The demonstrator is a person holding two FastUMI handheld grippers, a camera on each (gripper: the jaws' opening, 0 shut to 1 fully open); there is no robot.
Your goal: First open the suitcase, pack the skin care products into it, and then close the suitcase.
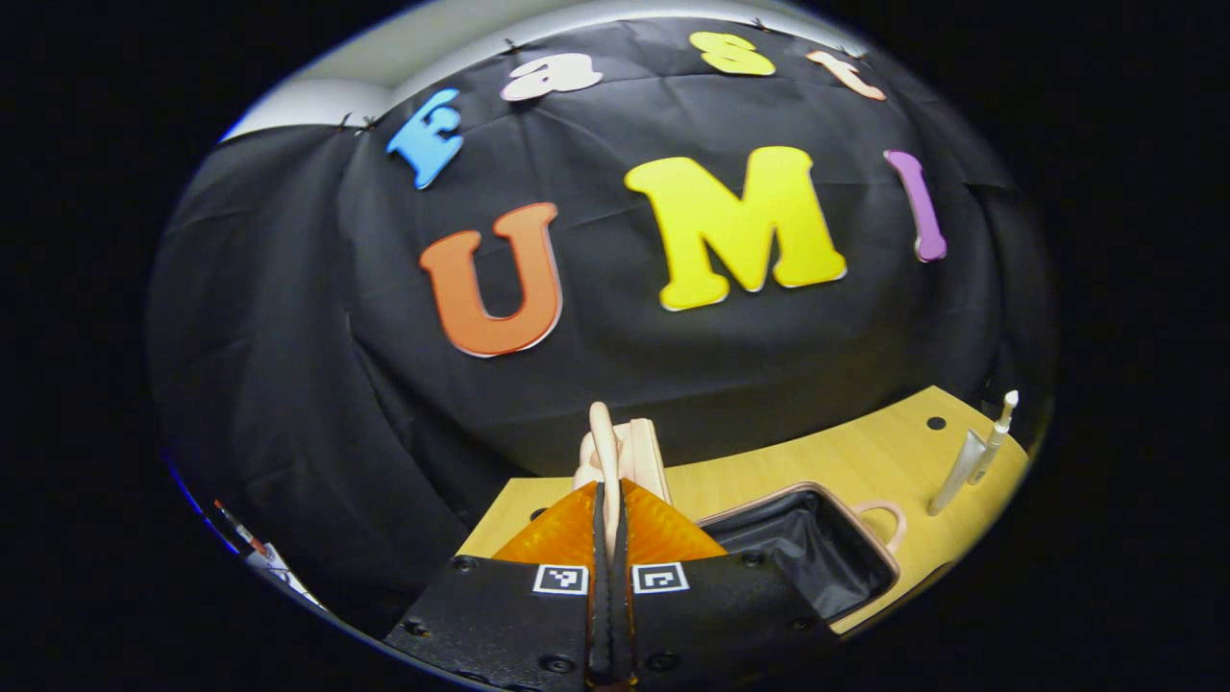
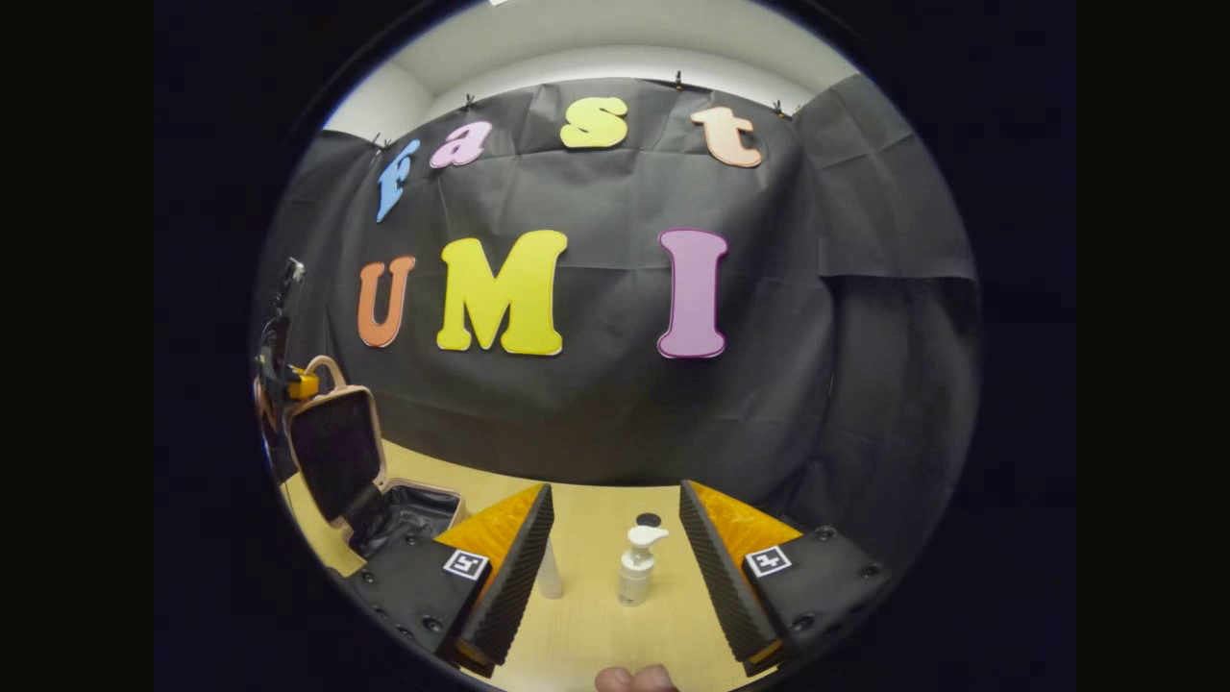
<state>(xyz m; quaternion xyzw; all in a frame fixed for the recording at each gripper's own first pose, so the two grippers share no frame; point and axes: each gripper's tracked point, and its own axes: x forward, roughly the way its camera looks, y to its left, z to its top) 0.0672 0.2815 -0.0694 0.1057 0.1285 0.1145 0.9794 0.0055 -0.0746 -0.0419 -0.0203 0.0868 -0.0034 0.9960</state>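
The suitcase (image 2: 370, 481) stands open at the lower left of the right gripper view, its lid (image 2: 334, 452) raised upright over a dark-lined tray on the wooden surface (image 2: 596, 625). The left gripper (image 1: 609, 519) has its jaws clenched on the pale handle (image 1: 605, 452) at the lid's top edge — seen low and centre in the left gripper view, with the open tray (image 1: 817, 548) to the lower right. A white pump bottle (image 2: 636, 565) stands upright low in the right gripper view, between the released jaws of the right gripper (image 2: 615, 557) — touching neither. A slim white tube (image 2: 549, 575) stands just beside the left finger.
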